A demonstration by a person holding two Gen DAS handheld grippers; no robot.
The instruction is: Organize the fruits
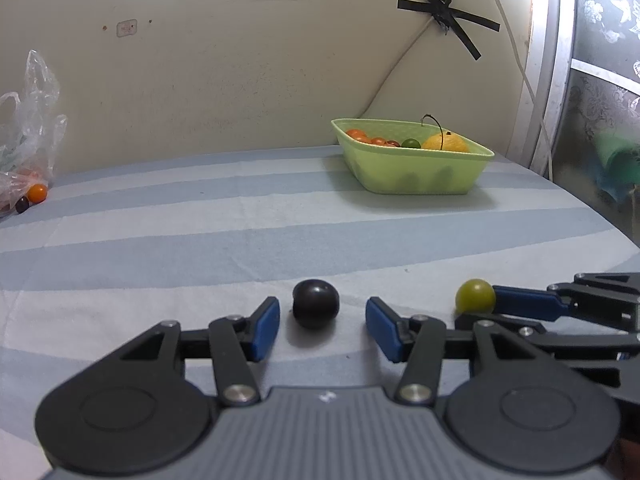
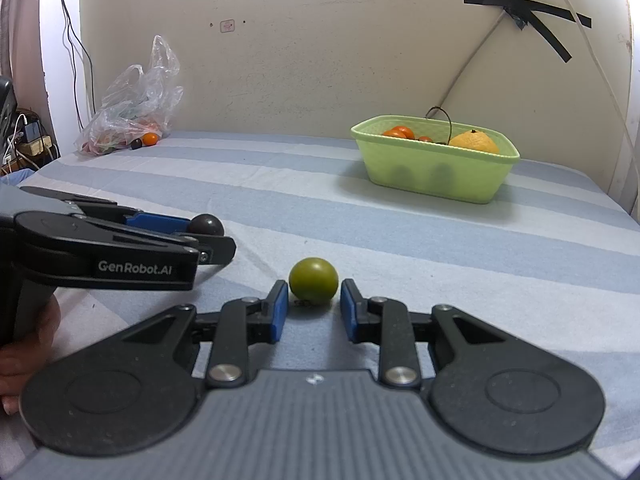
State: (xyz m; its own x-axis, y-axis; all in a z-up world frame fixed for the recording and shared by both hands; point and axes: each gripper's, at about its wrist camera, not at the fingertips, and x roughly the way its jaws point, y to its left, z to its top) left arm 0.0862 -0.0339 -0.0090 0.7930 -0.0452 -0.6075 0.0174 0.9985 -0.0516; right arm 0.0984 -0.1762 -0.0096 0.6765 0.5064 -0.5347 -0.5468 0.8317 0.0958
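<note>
- Bracketing a dark purple-black round fruit (image 1: 315,307), left gripper (image 1: 322,328) has blue pads spread wide, clear gap on both sides, fruit resting on the striped blue-and-white cloth (image 1: 200,248).
- Right gripper (image 2: 313,308): pads narrower, just beside a round green fruit (image 2: 313,286) that sits between the fingertips; can't tell if they touch it.
- Both grippers sit side by side, near each other; the two fruits lie between them and the basket with nothing in the way.
- Light green plastic basket (image 2: 434,184) stands further back to the right, near the wall, holding small orange-red tomatoes (image 2: 398,133) and one large yellow-orange citrus (image 2: 476,143).
- Crumpled clear plastic bag (image 2: 132,116) far back left, with a small orange fruit (image 2: 150,139) and a dark one just beside it.
- Black tape cross (image 2: 528,12) on the wall pins a cable.
- Readable text: "GenRobot.AI" on the left gripper's side.
</note>
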